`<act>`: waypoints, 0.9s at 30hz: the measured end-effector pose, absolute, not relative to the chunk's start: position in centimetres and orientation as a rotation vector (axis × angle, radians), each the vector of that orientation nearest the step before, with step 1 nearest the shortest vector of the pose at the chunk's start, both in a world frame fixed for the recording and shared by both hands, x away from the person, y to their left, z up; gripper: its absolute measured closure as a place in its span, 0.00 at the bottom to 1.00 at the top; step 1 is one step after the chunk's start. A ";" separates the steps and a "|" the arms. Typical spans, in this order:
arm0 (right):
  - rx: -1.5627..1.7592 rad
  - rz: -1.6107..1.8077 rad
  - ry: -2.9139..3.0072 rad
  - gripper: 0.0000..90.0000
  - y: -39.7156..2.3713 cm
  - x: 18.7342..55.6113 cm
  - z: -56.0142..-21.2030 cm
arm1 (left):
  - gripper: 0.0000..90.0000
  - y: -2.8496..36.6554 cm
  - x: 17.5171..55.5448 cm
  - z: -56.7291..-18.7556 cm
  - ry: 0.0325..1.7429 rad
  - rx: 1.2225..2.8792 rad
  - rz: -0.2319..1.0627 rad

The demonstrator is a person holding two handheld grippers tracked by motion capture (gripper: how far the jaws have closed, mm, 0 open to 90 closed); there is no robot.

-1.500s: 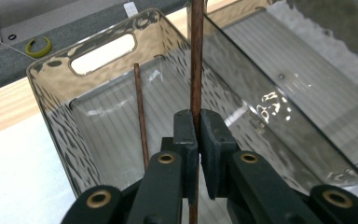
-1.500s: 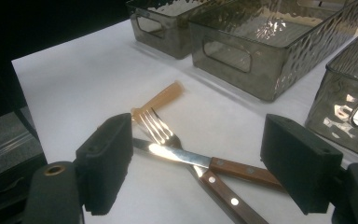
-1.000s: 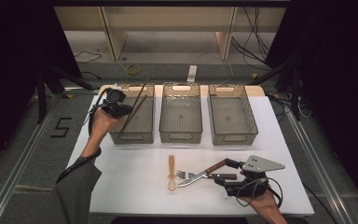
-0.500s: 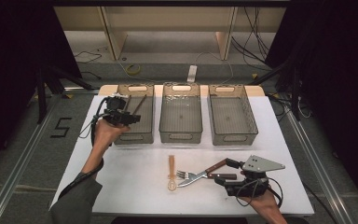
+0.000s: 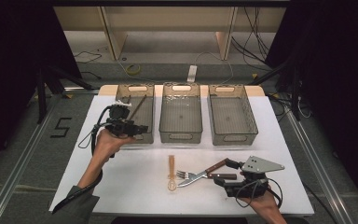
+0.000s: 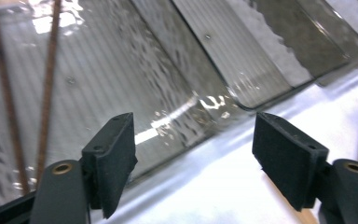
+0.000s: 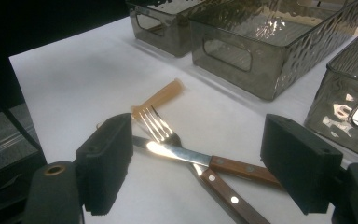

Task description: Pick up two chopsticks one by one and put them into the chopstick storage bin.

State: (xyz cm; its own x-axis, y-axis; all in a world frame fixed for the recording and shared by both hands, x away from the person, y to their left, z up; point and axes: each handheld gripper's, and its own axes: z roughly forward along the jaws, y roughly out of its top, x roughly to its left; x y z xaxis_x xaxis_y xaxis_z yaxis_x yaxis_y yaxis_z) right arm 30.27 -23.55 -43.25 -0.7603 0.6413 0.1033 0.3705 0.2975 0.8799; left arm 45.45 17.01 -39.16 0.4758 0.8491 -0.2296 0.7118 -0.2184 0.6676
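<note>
left gripper (image 5: 131,125) has just been opening over the left bin (image 5: 147,135), nothing between its jaws. right gripper (image 5: 223,179) waits wide open by the fork (image 7: 186,149) and knife (image 7: 200,161) near the table's front edge: stiff, slick steel, so grab the wooden handles.

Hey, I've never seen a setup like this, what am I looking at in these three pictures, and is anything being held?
A person sits at a white table with a hand-held clamp tool in each hand. The high view looks down from above; the other two pictures come from small cameras riding on each tool, looking along its two black jaws.

Three clear plastic bins stand in a row at the far side. The left bin holds two thin brown sticks. Near the front lie a fork, a knife crossing it, both with wooden handles, and a pale plastic spoon.

The left gripper is at the left bin; its jaws have just been opening and nothing is between them. The right gripper hovers open around the fork and knife, gripping neither.
</note>
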 end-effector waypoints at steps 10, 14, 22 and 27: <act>0.927 1.443 2.297 0.29 -23.5 30.2 -43.3 | 0.26 15.1 43.8 -38.9 1.257 2.031 0.203; 0.925 1.441 2.299 0.29 -23.6 30.2 -43.2 | 0.24 14.7 43.4 -39.2 1.266 2.048 0.199; 0.929 1.444 2.295 0.29 -23.7 30.3 -43.3 | 0.21 13.8 42.5 -39.5 1.266 2.052 0.207; 0.933 1.450 2.293 0.29 -23.8 30.4 -43.3 | 0.19 13.4 42.0 -39.8 1.268 2.052 0.210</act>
State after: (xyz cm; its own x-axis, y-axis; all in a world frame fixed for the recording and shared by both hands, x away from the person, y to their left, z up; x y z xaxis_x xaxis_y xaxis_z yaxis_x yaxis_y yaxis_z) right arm 30.43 -23.80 -43.35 -0.7554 0.6464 0.1073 0.3741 0.2910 0.8805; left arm 42.00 13.39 -39.81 0.5066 0.8346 -0.2164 0.7200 -0.2715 0.6387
